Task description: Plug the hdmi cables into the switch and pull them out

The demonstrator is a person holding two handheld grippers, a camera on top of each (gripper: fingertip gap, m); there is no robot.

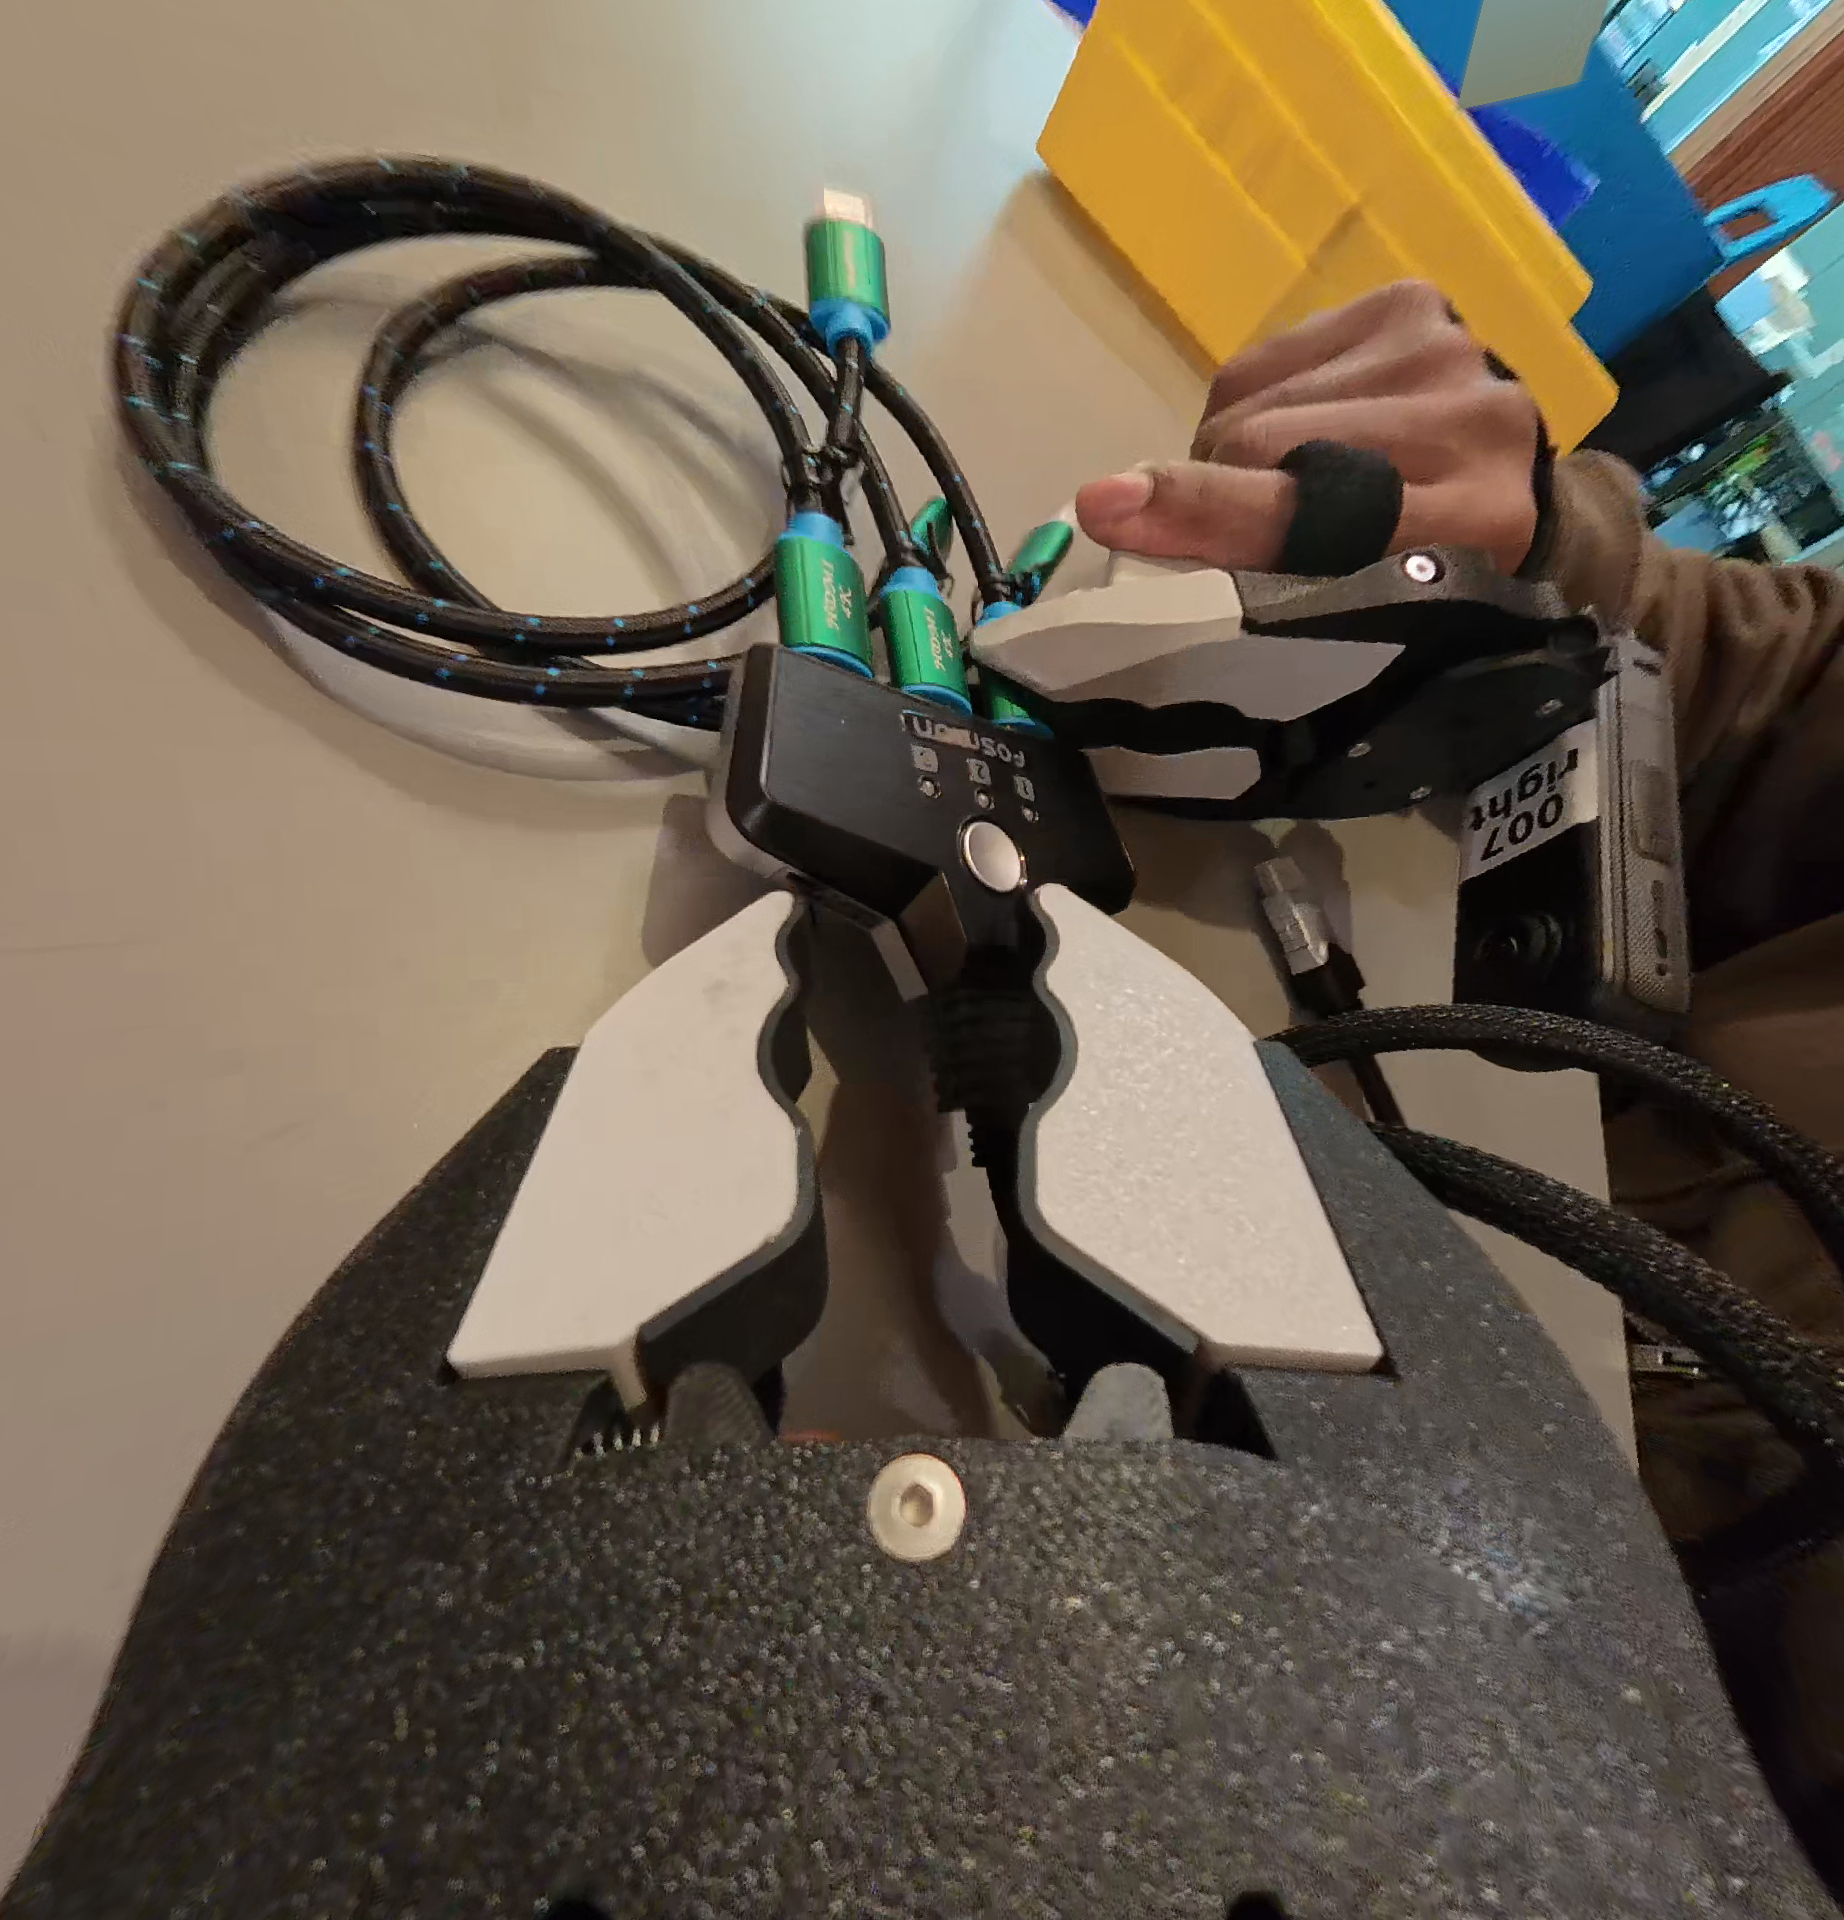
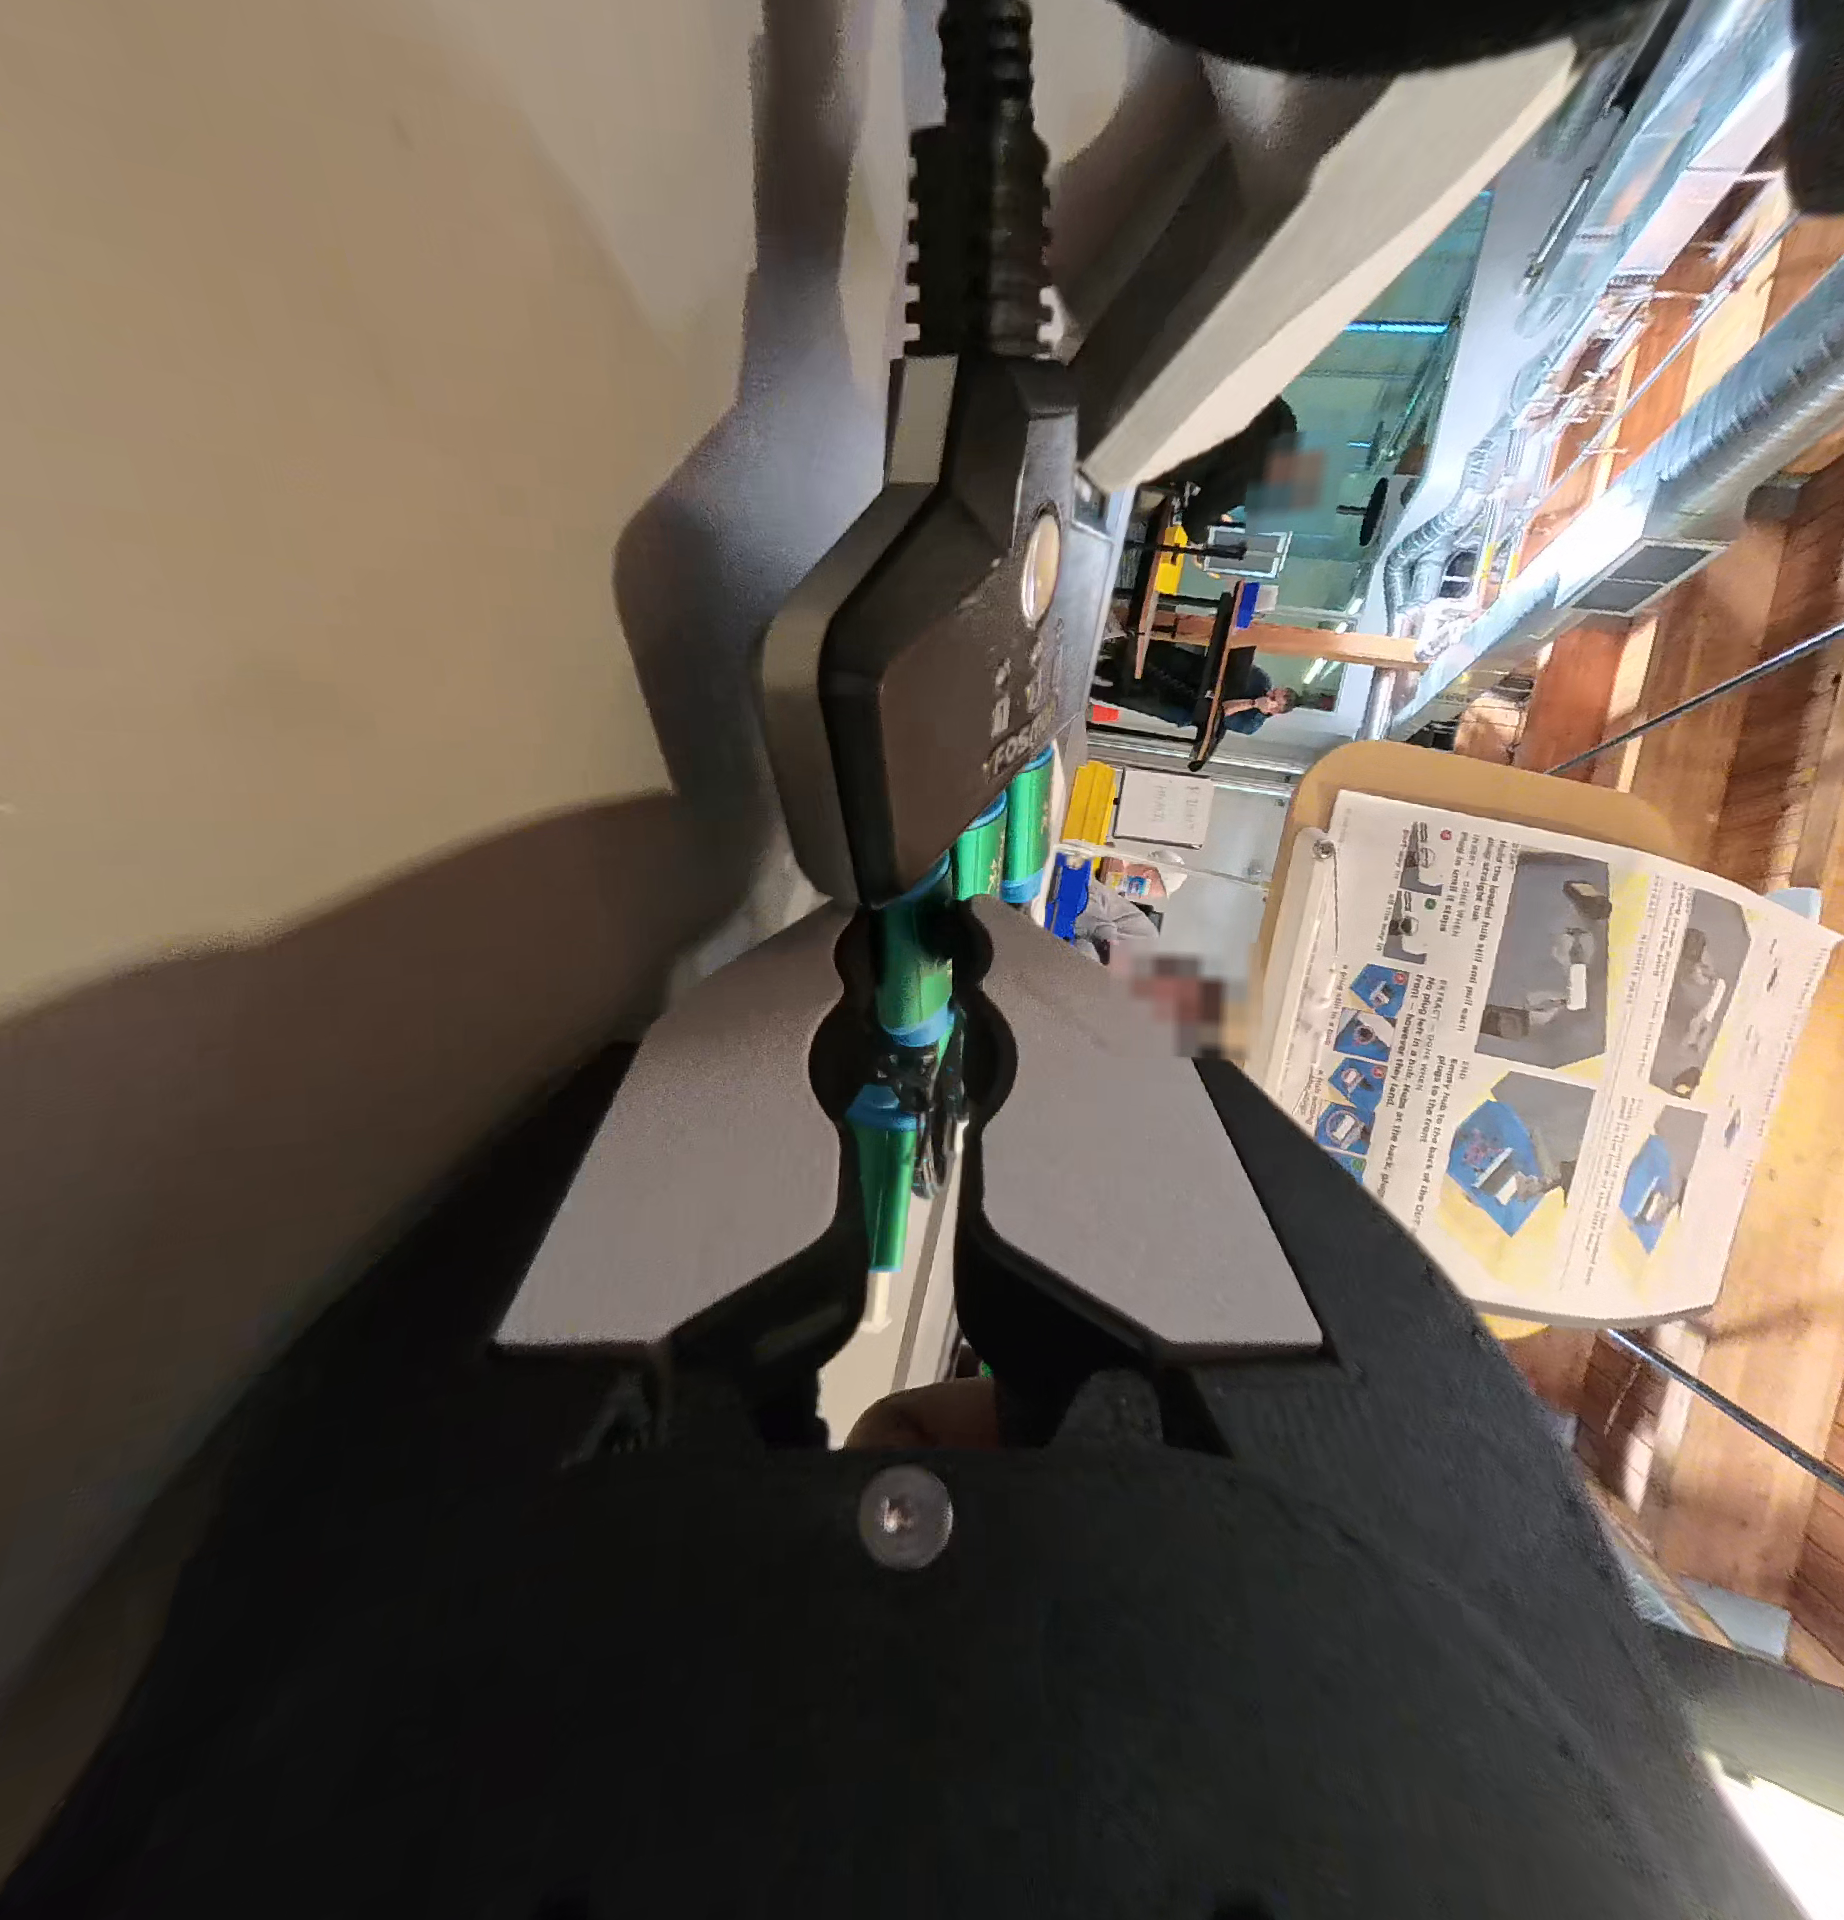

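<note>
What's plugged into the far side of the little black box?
Three green plugs on black braided cables go into the black box. The right claw covers most of the third; the sockets are hidden.

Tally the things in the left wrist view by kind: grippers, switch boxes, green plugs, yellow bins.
Grippers: 2, left gripper and right gripper
Black switch box: 1
Green plugs: 6, of which 3 sit in the box
Yellow bin: 1
Total: 10
</note>
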